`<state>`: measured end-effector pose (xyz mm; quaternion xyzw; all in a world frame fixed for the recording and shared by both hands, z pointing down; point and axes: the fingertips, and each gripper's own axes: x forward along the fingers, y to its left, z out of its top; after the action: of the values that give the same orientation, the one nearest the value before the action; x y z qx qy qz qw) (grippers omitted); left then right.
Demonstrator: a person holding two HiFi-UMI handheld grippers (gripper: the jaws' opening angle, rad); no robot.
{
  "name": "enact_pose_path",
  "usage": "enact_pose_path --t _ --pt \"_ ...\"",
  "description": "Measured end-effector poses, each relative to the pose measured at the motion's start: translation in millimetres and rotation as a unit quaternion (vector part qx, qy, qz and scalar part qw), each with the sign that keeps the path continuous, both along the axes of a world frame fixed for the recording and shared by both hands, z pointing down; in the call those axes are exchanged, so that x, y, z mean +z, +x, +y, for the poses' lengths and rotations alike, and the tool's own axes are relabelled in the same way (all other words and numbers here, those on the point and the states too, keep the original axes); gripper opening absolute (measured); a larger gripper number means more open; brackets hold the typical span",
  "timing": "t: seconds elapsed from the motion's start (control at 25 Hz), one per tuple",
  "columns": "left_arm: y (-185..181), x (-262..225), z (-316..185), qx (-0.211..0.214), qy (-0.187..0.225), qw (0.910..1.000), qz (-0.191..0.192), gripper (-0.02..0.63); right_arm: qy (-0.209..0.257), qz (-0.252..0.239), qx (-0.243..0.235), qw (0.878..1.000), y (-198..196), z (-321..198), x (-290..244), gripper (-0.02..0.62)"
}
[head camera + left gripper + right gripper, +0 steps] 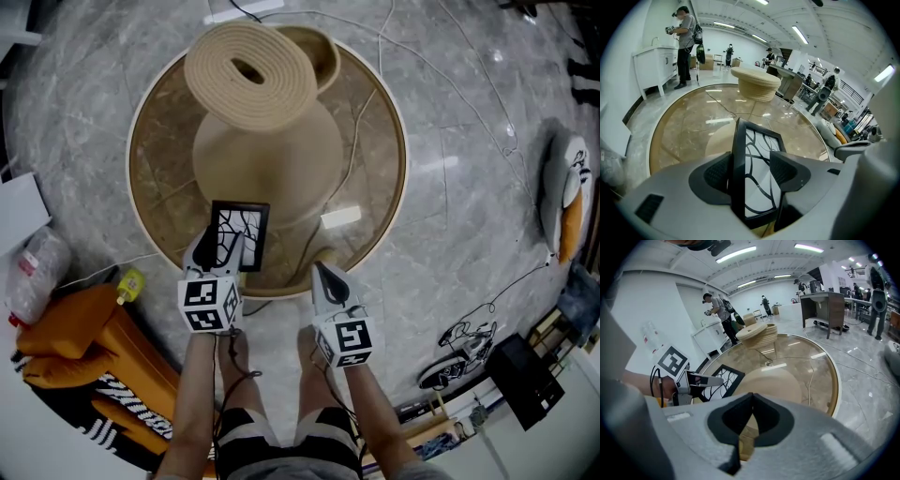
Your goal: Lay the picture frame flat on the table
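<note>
**Markings:** The only clear markings are the square black-and-white codes on the cubes of both tools. An orange bag (80,342) on the floor, near left, carries white lettering too small to read.

**Task item:** The picture frame (239,234) is black, holding a white sheet with curved black lines. It sits at the near-left edge of the round glass-topped bench (370,141). Its long axis runs near to far, with one short end towards the person. Whether its back rests fully on the glass cannot be confirmed.

**Left tool** (750,161)**:** The jaws stand wide, one either side of the frame's near end, with no clamping evident.

**Right tool** (753,397)**:** The jaws are closed tip to tip with nothing between them. It is at the near edge of the bench, right of the frame and apart from it.
</note>
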<state>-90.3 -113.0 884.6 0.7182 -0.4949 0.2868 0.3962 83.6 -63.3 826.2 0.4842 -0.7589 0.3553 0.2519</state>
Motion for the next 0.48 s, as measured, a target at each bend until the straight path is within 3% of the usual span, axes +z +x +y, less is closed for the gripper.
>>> enact_pose_path --t 0.24,0.48 --pt "-3.9 3.6 -0.8 0.001 0.004 0.9997 -0.026 0.267 -0.003 -0.001 0.001 1.0 -0.5 3.1 2.2 -0.002" --pt "-4.2 1.6 -0.4 -0.003 0.007 0.9997 -0.024 0.267 0.0 -0.002 0.002 1.0 -0.3 3.4 -0.9 -0.001"
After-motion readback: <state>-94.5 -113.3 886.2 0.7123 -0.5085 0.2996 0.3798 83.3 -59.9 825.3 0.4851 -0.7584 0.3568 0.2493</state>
